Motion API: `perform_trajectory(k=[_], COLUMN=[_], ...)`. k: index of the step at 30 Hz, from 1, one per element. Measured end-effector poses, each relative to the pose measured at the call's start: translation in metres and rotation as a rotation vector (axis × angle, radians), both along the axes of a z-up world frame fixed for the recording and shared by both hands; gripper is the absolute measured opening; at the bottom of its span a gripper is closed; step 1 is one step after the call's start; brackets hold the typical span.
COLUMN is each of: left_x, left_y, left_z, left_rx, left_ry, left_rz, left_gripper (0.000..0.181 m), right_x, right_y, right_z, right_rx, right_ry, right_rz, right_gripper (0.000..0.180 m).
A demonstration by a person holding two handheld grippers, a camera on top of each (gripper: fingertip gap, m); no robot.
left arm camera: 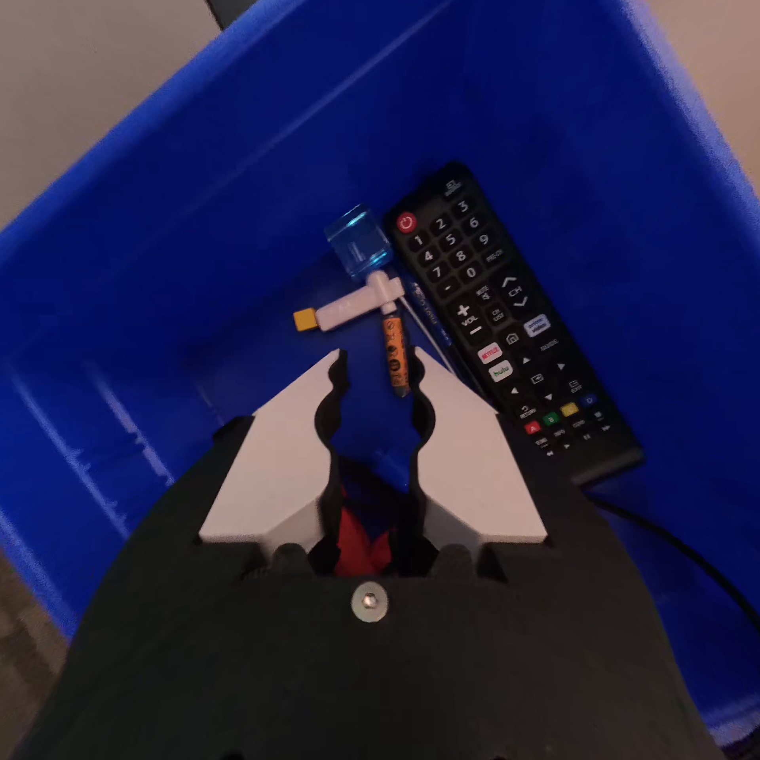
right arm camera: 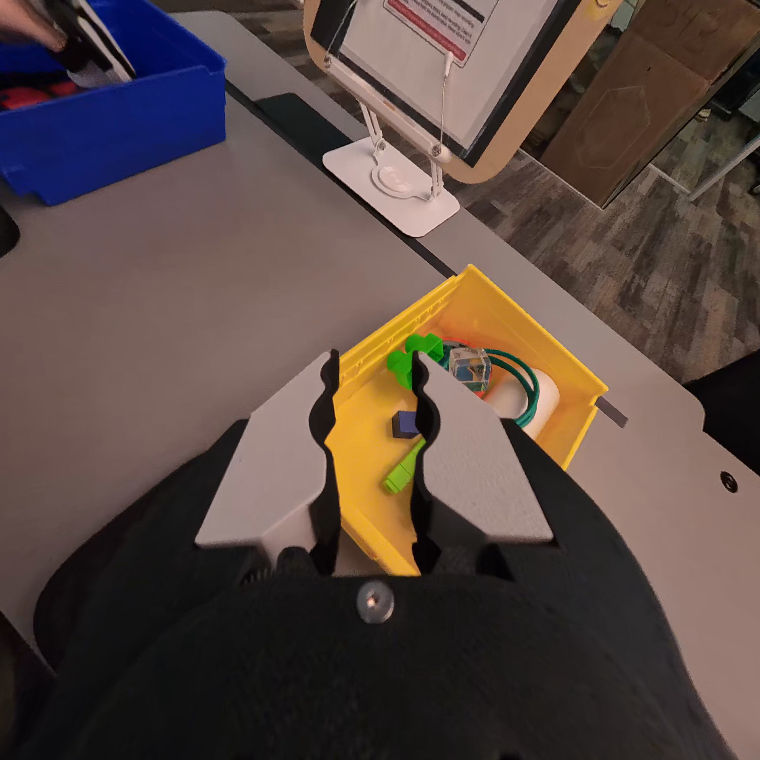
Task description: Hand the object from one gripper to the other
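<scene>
1. Between the spread fingers of the left gripper (left arm camera: pixel 376 357), inside the blue bin (left arm camera: pixel 246 205), lies a small orange-labelled tube (left arm camera: pixel 395 357); it sits close against the right finger (left arm camera: pixel 464 444), and whether they touch is unclear.
2. Just past the fingertips, a white T-shaped piece (left arm camera: pixel 357 302) with a yellow end (left arm camera: pixel 305 320) adjoins the tube, then a clear blue cube (left arm camera: pixel 357 242).
3. To the gripper's right lies a black remote control (left arm camera: pixel 506 320) carrying printed buttons.
4. Over the yellow bin (right arm camera: pixel 514 312), the right gripper (right arm camera: pixel 374 357) hangs with fingers apart, holding nothing.
5. Beyond its tips sit a green clip (right arm camera: pixel 405 355) and a clear cube (right arm camera: pixel 471 366); well beyond stands a screen on a white stand (right arm camera: pixel 395 181), showing writing.
</scene>
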State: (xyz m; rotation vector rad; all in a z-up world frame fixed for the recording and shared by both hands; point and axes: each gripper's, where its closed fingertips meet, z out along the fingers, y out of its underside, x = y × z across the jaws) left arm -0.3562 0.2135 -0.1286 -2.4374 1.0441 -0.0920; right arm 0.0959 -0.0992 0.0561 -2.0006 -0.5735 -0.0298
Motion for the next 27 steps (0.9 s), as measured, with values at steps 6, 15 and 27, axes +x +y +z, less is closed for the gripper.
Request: perform_trajectory(k=[6,15,27], left_x=[0.002,0.002,0.054], left_y=[-0.003,-0.007,-0.041], left_z=[-0.017,-0.024,0.187], left_rx=[-0.102,-0.162,0.264], left_ry=[0.056,0.077,-0.708], left_rz=[-0.072,-0.106,-0.180], left_gripper=[0.027,0.010,0.008], right_x=[0.001,-0.008,-0.046], right_y=[-0.005,0.007,0.017], right_z=[-0.017,-0.039,0.028], right_rx=[-0.044,-0.084,0.325], right_ry=[-0.046,-0.060,-0.052], right_rz=[0.003,0.030,0.162], right_gripper=[0.035,0.030,0.039])
